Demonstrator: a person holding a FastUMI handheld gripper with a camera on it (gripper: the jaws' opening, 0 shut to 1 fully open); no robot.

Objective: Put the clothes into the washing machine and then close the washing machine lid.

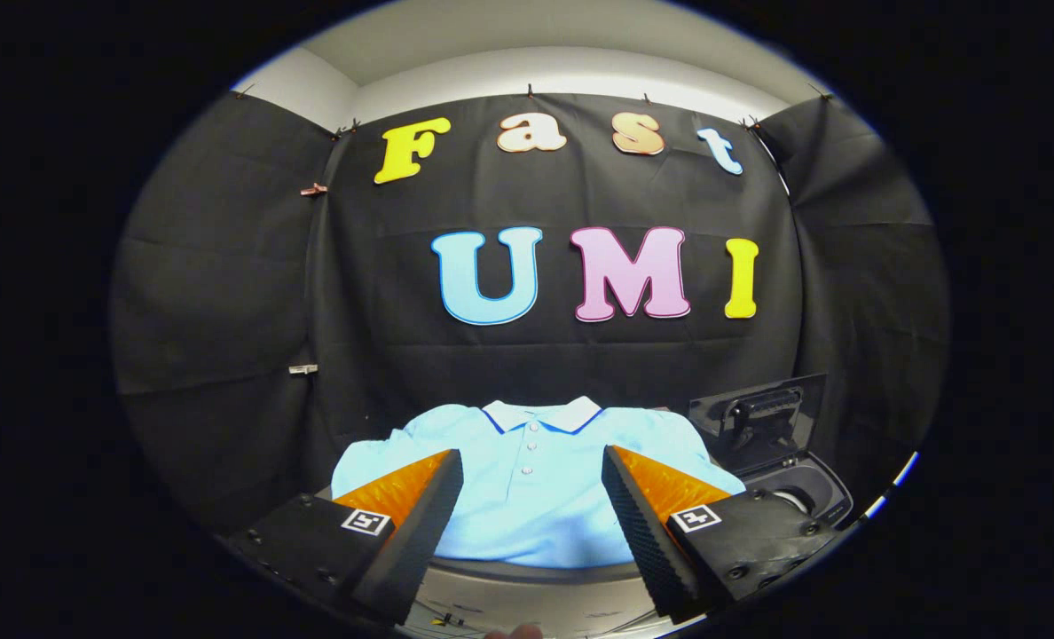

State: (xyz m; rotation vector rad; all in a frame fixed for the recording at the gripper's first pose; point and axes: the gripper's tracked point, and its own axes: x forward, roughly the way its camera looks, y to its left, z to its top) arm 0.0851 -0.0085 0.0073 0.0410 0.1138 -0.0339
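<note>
A light blue polo shirt (531, 484) with a white collar lies spread flat on a dark surface, just ahead of and below my fingers. My gripper (531, 466) is open above it, with nothing between the fingers. To the right of the shirt stands a small dark washing machine (815, 497). Its lid (762, 413) is raised upright behind the round drum opening, part of which is hidden by my right finger (660, 506).
The black cloth wall closes in the back and both sides. The dark surface (527, 570) under the shirt ends in a front edge close below my fingers, with a pale floor or table beneath it.
</note>
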